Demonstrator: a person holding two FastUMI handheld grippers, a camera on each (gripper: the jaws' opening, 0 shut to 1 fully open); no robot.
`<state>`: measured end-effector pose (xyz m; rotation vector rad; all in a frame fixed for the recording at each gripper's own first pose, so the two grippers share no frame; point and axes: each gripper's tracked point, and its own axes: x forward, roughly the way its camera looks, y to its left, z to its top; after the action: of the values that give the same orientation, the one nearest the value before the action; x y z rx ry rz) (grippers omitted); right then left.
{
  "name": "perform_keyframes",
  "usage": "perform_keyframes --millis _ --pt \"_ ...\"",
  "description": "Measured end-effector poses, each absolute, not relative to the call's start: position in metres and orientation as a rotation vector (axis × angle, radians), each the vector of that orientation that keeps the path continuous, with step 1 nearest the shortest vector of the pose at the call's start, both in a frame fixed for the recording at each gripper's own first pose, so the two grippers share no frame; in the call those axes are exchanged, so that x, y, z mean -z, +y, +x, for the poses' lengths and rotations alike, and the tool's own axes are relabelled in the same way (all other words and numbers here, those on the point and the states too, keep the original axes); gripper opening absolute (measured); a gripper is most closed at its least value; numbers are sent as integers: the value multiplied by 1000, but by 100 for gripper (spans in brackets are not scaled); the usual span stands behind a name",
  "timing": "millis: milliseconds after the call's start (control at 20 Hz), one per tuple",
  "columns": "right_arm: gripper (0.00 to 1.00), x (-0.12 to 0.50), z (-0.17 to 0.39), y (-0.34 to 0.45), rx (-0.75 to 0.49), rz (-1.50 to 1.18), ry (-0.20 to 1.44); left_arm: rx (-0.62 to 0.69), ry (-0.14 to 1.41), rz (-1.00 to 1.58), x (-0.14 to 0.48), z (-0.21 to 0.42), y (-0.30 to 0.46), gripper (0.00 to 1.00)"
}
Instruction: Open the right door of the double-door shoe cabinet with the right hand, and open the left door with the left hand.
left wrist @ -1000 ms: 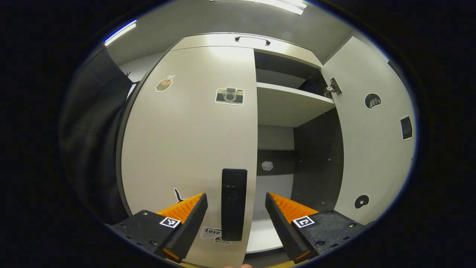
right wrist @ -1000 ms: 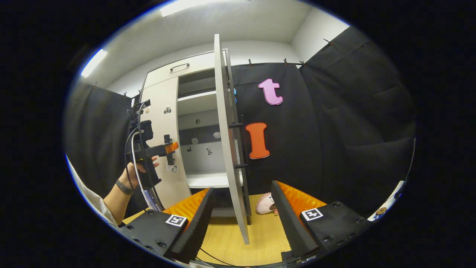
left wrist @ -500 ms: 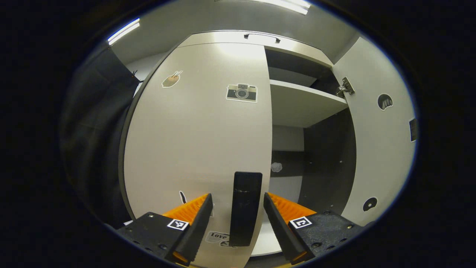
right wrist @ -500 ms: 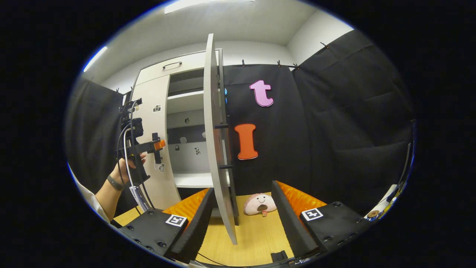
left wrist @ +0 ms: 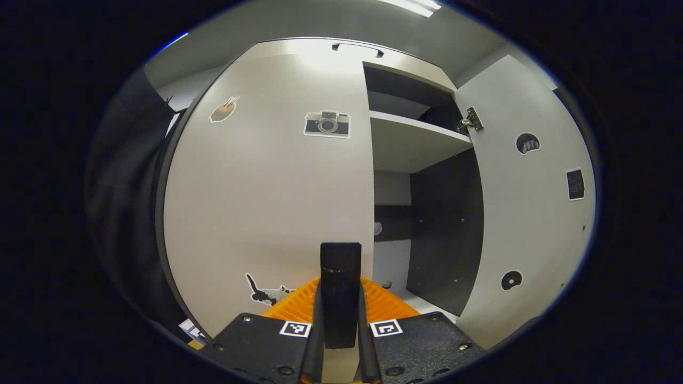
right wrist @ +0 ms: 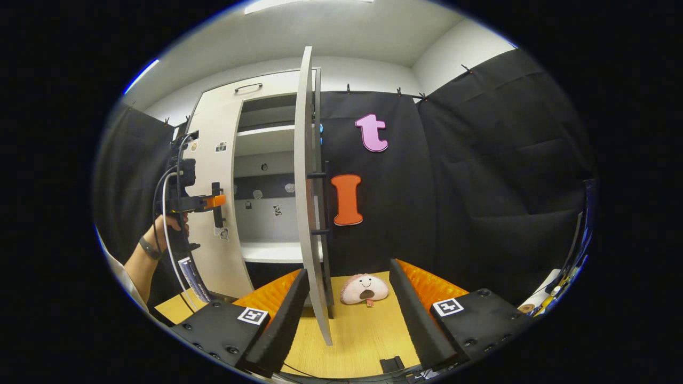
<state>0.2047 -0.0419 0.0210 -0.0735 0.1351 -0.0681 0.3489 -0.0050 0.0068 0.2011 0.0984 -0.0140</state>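
The white shoe cabinet [left wrist: 411,144] has its right door [left wrist: 528,202] swung wide, showing the shelves inside. Its left door [left wrist: 267,186], with several stickers, still covers its half. My left gripper [left wrist: 340,301] is shut on that door's black vertical handle [left wrist: 340,266], which stands between both fingers. In the right gripper view the right door [right wrist: 307,202] stands edge-on in front of my right gripper [right wrist: 347,320], which is open and holds nothing. Farther left, a hand holds the left gripper [right wrist: 205,202] at the left door's handle [right wrist: 217,205].
A pink plush toy [right wrist: 364,288] lies on the wooden floor [right wrist: 363,341] just right of the open door's bottom edge. Black cloth walls [right wrist: 480,186] close the booth to the right and behind. A person's sleeve [right wrist: 125,280] shows at the left.
My left gripper's fingers have come together onto the left door's handle. The right gripper has drawn slightly away from the open right door, staying open.
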Motion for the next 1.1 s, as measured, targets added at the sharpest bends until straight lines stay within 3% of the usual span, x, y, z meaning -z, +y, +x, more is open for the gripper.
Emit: perform_keyframes --millis 200,500,1100 --pt "97 -17 211 -35 49 -53 144 -14 77 196 -13 325 -3 24" --pt "97 -10 231 -20 -16 -33 161 68 188 133 -18 294 2 23" --pt "96 -20 249 2 -152 -17 122 19 151 123 -49 210 56 23"
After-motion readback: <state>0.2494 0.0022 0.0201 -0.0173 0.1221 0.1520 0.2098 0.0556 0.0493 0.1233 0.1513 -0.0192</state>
